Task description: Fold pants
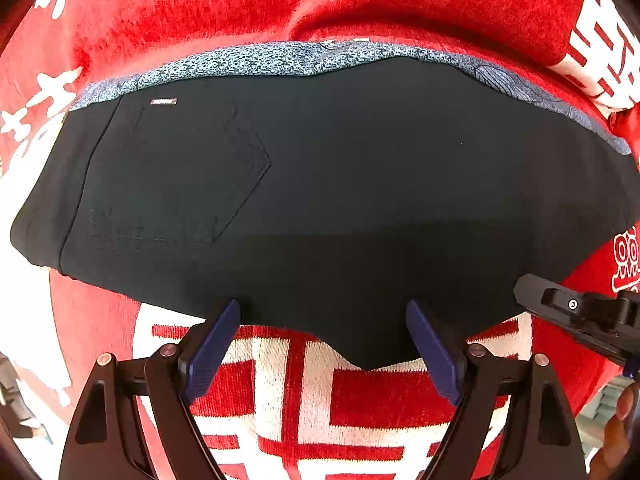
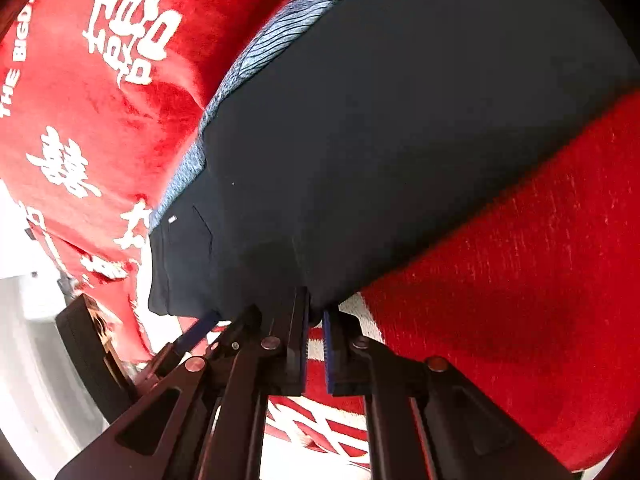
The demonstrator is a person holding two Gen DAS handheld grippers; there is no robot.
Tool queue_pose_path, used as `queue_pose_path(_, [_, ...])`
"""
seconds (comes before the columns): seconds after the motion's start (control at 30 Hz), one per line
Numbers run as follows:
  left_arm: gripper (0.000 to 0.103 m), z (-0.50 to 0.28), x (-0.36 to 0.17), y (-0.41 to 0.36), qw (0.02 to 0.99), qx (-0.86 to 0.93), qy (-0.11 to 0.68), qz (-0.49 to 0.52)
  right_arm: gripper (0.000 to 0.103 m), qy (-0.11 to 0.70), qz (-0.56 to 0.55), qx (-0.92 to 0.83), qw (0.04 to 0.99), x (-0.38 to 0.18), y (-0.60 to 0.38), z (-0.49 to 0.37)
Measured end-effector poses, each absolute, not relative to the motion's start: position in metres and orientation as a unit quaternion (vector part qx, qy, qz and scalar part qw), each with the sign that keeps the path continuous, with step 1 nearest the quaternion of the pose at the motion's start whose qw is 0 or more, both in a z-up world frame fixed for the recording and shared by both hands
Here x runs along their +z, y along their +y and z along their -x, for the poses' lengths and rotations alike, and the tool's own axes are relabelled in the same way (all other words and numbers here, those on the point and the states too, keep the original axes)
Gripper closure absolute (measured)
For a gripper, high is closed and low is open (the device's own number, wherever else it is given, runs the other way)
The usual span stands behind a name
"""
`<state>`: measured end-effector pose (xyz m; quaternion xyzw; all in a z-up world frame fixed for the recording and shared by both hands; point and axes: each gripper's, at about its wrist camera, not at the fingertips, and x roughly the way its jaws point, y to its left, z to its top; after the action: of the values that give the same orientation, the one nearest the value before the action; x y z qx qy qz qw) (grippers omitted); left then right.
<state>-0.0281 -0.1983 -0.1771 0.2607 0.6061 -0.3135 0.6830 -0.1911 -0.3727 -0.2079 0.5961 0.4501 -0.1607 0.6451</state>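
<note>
Left wrist view: looks forward and down between its own fingers, close above the near edge of the black pants (image 1: 320, 184) on the red blanket (image 1: 200, 4).
Right wrist view: rolled sideways, very near the hem, facing along the pants (image 2: 400, 140).
Shared: the pants, blanket (image 2: 520, 300) and patterned blue-grey cloth (image 1: 256, 58) beneath.

A red plush blanket (image 1: 224, 4) with white lettering, wrinkled in places.
</note>
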Motion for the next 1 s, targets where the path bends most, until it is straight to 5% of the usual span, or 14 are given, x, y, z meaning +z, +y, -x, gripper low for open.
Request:
queue_pose_path(0.13, [0.017, 0.033, -0.174, -0.198, 0.688, -0.311, 0.597, -0.272, 0.092, 0.475, -0.580, -0.155, 0.644, -0.200, -0.374, 0.198])
queue_pose_path(0.37, [0.017, 0.012, -0.156, -0.219, 0.690, -0.306, 0.617, -0.223, 0.068, 0.485, -0.502, -0.224, 0.680, -0.153, -0.412, 0.242])
queue_pose_path(0.93, [0.017, -0.021, -0.180, -0.349, 0.727, -0.281, 0.579, -0.241, 0.068, 0.500, -0.431, -0.267, 0.702, -0.169, -0.487, 0.210])
queue_pose_path(1.0, [0.004, -0.033, -0.189, -0.350, 0.728, -0.263, 0.593, -0.223, 0.068, 0.496, -0.437, -0.266, 0.701, -0.173, -0.495, 0.216])
